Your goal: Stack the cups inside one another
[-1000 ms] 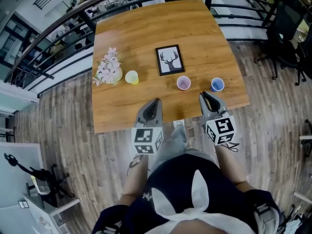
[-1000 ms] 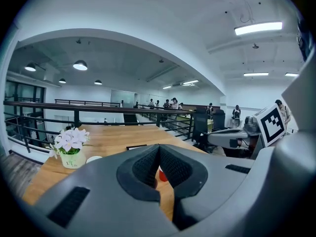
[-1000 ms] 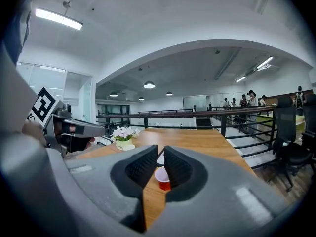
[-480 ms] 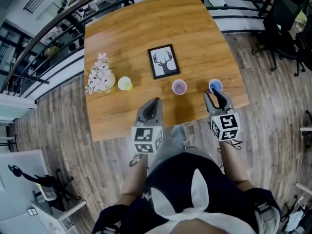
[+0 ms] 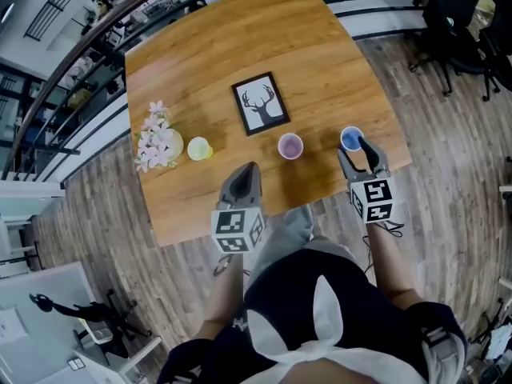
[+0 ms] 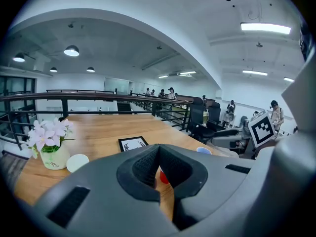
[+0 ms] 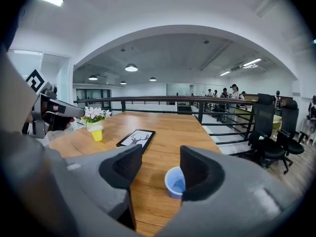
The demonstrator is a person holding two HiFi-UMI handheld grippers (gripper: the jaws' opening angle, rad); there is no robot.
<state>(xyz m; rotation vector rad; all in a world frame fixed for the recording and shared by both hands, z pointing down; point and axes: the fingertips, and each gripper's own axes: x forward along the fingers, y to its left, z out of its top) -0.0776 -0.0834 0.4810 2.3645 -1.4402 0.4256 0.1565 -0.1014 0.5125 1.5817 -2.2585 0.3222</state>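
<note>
Three small cups stand apart on the wooden table [image 5: 320, 46]: a yellow cup [image 5: 198, 148] at the left, a pink cup [image 5: 290, 146] in the middle, a blue cup [image 5: 351, 138] at the right. My right gripper [image 5: 357, 155] is just short of the blue cup [image 7: 175, 182]; its jaws have just been opening and stand open, with the cup ahead of the gap and untouched. My left gripper [image 5: 250, 170] is shut and empty over the near table edge, short of the pink cup [image 6: 163, 176], which peeks out behind its closed tips.
A framed deer picture [image 5: 261, 103] lies flat behind the cups. A vase of pale flowers [image 5: 156, 145] stands beside the yellow cup. The table edge runs close to the blue cup on the right. Black railings and office chairs [image 7: 269, 132] surround the table.
Both grippers have moved forward over the near table edge. The right gripper's jaws have spread from nearly shut to open, and it has come up to the blue cup.
</note>
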